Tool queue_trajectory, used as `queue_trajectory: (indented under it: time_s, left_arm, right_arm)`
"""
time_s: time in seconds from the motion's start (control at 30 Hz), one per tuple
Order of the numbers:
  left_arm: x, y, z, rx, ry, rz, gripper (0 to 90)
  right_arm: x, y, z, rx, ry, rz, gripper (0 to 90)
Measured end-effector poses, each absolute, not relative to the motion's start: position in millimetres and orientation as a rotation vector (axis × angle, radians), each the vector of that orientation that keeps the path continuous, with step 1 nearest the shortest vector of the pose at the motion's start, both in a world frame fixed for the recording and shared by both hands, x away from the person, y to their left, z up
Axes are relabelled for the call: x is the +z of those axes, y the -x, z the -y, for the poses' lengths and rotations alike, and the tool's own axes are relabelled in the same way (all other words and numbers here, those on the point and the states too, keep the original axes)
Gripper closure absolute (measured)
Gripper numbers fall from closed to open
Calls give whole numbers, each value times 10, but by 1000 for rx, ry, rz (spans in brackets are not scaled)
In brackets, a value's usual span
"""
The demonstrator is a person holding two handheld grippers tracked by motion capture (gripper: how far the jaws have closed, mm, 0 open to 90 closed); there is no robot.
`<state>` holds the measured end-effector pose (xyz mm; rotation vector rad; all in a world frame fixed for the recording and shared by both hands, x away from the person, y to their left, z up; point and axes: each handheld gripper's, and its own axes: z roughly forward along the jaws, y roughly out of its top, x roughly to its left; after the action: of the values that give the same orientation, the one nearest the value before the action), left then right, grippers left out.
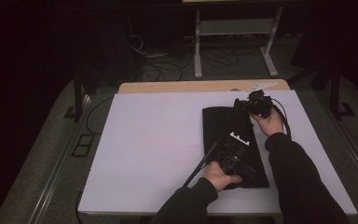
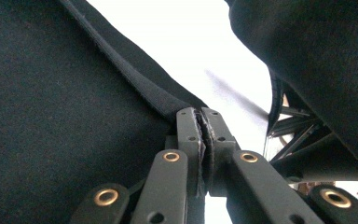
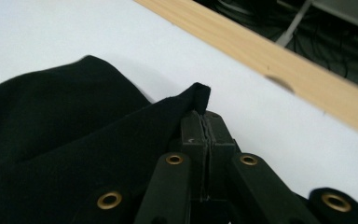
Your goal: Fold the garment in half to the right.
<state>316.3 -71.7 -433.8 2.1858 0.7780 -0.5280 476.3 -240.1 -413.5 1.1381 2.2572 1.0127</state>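
A black cloth (image 1: 223,126) lies folded on the right half of the white table (image 1: 158,135). My left gripper (image 1: 235,151) sits at the cloth's near part, held by a hand in a dark sleeve. In the left gripper view its jaws (image 2: 200,114) are pressed together on the cloth's thick hem (image 2: 140,84). My right gripper (image 1: 251,104) is at the cloth's far right corner. In the right gripper view its jaws (image 3: 204,119) pinch that corner (image 3: 198,93), which stands up a little above the table.
A wooden strip (image 1: 200,87) runs along the table's far edge, with a small white flat piece (image 1: 261,86) on it. Behind the table stand a white metal frame (image 1: 233,28) and cables on the floor. A dark sleeve (image 2: 317,60) crosses the left gripper view.
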Motion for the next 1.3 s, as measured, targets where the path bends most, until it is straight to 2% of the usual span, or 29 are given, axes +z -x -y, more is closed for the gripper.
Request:
queue_trajectory:
  time_s: [0.27,0.4,0.5,0.63,1.0,1.2,1.27,1.3]
  left_arm:
    - [-4343,-3165,763,-512,-2200,-783,860]
    - [-4317,-3162,769,-508,-2191,-775,855]
    - [-4300,-3163,759,-507,-2174,-781,833]
    - [-4276,-3164,749,-510,-2146,-773,732]
    - [-4215,-3197,676,-486,-2111,-746,390]
    - [-4200,-3232,633,-470,-2105,-737,304]
    - [-4198,-3241,624,-466,-2097,-734,270]
    - [-4194,-3246,617,-460,-2101,-725,260]
  right_arm:
    - [-4242,-4784,2537,1072,-1332,-2183,855]
    - [-4225,-4771,2597,1026,-1387,-2116,769]
    - [-4192,-4754,2687,1043,-1417,-2079,749]
    - [-4146,-4721,2763,1065,-1434,-2052,653]
    - [-4045,-4635,2875,1136,-1419,-2035,294]
    - [-3977,-4571,2922,1193,-1408,-2057,134]
    - [-3952,-4543,2938,1203,-1392,-2068,112]
    - [-3940,-4530,2944,1203,-1388,-2073,67]
